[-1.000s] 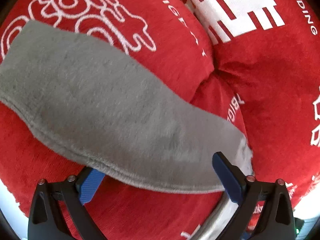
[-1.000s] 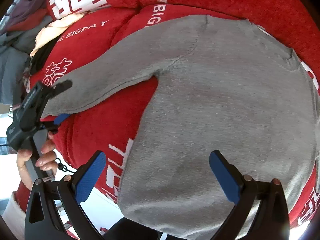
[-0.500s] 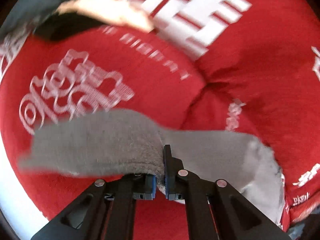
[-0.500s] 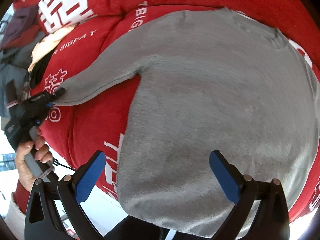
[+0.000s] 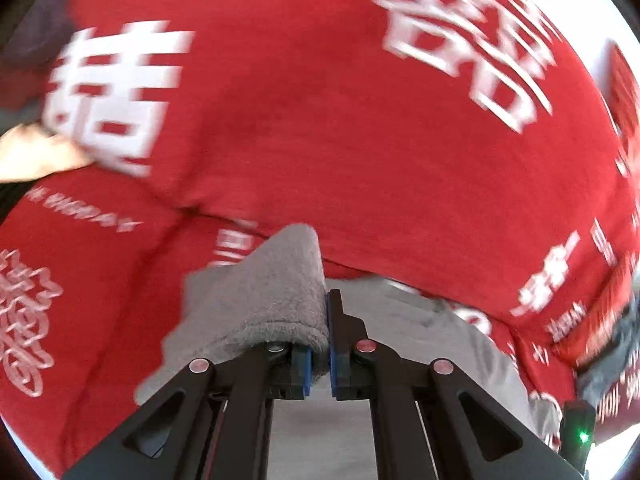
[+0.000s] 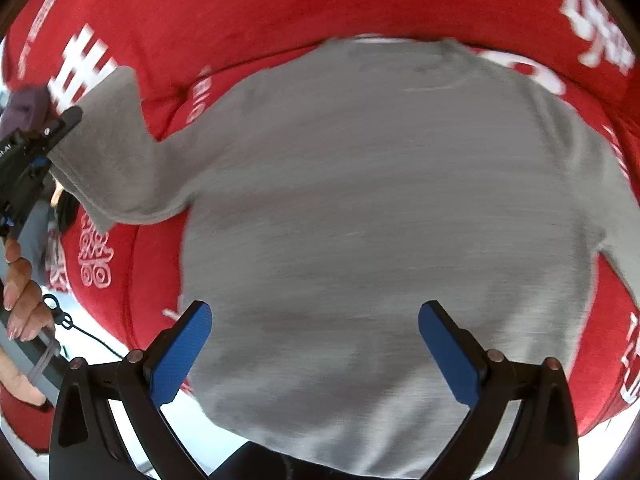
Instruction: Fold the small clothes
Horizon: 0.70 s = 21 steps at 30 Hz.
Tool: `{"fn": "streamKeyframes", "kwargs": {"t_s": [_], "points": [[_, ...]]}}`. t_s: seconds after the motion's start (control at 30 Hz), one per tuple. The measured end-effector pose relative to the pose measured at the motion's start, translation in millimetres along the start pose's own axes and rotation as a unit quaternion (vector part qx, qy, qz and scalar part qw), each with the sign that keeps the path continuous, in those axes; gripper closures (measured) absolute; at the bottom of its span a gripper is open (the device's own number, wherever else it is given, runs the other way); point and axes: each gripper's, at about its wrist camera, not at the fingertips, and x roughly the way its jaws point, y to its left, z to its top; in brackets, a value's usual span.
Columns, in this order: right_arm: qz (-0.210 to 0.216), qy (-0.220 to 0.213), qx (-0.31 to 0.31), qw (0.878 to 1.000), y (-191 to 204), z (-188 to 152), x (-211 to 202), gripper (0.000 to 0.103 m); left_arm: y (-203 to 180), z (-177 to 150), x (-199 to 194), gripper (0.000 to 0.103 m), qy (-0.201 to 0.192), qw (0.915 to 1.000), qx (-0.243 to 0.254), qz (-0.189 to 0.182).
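Landmark: grey sweater, spread flat on the red cover with white lettering, neckline at the far edge.

At the sweater's left: a hand gripping the handle of the left claw. Clenched on the grey sleeve, which stands lifted off the cover and bent back toward the sweater's body. From the left wrist view: sleeve cuff pinched between the blue pads, fabric bunched and draped over the left finger; more grey cloth below and to the right of the claw. Heavy motion blur here.

Over the sweater's near hem: right claw, released, blue pads wide apart, nothing between them, hovering above the grey cloth.

At the sweater's right: short stretch of the other sleeve running off toward the edge, red cover beyond.
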Motion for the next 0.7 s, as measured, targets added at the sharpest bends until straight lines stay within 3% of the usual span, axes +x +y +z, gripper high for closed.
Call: {"fn": "streamKeyframes", "kwargs": {"t_s": [0.2, 0.27, 0.43, 0.47, 0.5, 0.57, 0.7], "points": [[-0.02, -0.012, 0.063, 0.998, -90, -2, -22, 0.0, -100, -29, 67, 0.096, 0.066, 0.9953, 0.069, -0.016], [-0.025, -0.014, 0.079, 0.996, -113, -5, -25, 0.0, -117, -47, 89, 0.096, 0.094, 0.9923, 0.079, -0.015], [-0.029, -0.011, 0.119, 0.992, -161, -12, -22, 0.0, -146, -87, 132, 0.094, 0.137, 0.9835, 0.113, 0.033], [-0.029, -0.01, 0.123, 0.992, -168, -12, -21, 0.0, -149, -92, 136, 0.076, 0.143, 0.9816, 0.12, 0.043], [-0.029, -0.008, 0.127, 0.991, -174, -14, -19, 0.0, -152, -99, 140, 0.037, 0.149, 0.9784, 0.13, 0.058], [-0.029, -0.006, 0.131, 0.991, -178, -15, -16, 0.0, -155, -105, 138, 0.002, 0.137, 0.9774, 0.139, 0.082], [-0.032, -0.009, 0.125, 0.992, -182, -11, -16, 0.0, -156, -108, 120, 0.001, 0.136, 0.9746, 0.16, 0.078]]}}
